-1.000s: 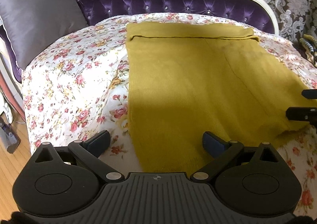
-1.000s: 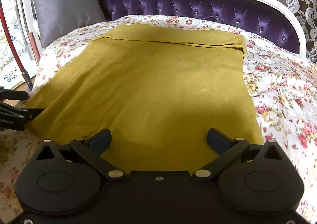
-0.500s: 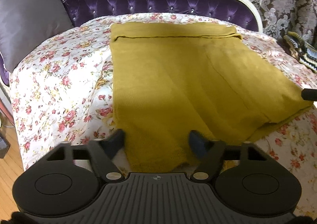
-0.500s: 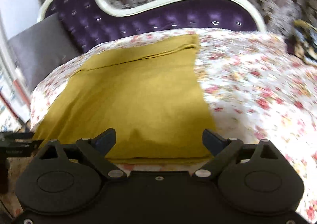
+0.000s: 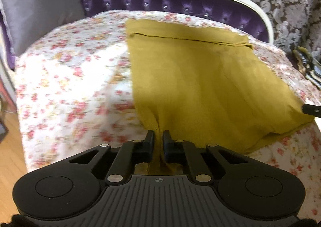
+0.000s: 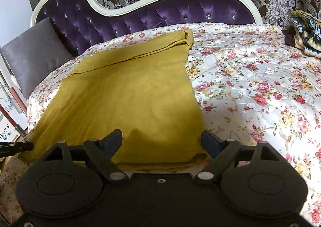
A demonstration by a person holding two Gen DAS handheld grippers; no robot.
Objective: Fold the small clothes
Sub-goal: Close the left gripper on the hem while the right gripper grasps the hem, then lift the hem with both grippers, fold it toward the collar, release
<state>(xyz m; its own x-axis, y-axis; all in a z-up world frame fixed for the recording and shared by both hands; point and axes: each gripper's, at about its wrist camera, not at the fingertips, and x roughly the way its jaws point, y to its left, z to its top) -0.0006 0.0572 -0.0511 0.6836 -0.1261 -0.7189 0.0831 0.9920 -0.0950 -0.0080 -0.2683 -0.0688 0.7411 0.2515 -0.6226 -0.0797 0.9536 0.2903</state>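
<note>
near hem: left corner pinched, right corner not yet taken

left wrist view: the mustard garment (image 5: 200,86) lies flat on the floral bed cover (image 5: 66,78), its far end doubled over near the purple headboard (image 5: 180,8). the left claw (image 5: 158,138) has just been closing and now stands clamped on the near left corner of the hem; cloth is bunched into a ridge between the pads and runs back under the claw body. a dark tip of the other claw shows at the right edge, by the garment's near right corner.

right wrist view: the right claw (image 6: 161,139) sits with its jaws wide apart. they have just narrowed a little, with the near right stretch of the hem lying between them, but the pads do not press it. a grey cushion (image 6: 34,54) leans at the far left; striped cloth (image 6: 307,30) is piled at the far right.

step, as judged: taking hold of both near corners before a fold away from the person. next move likely calls for the right claw to close on its corner, then both to lift level together and carry the hem toward the far end.
</note>
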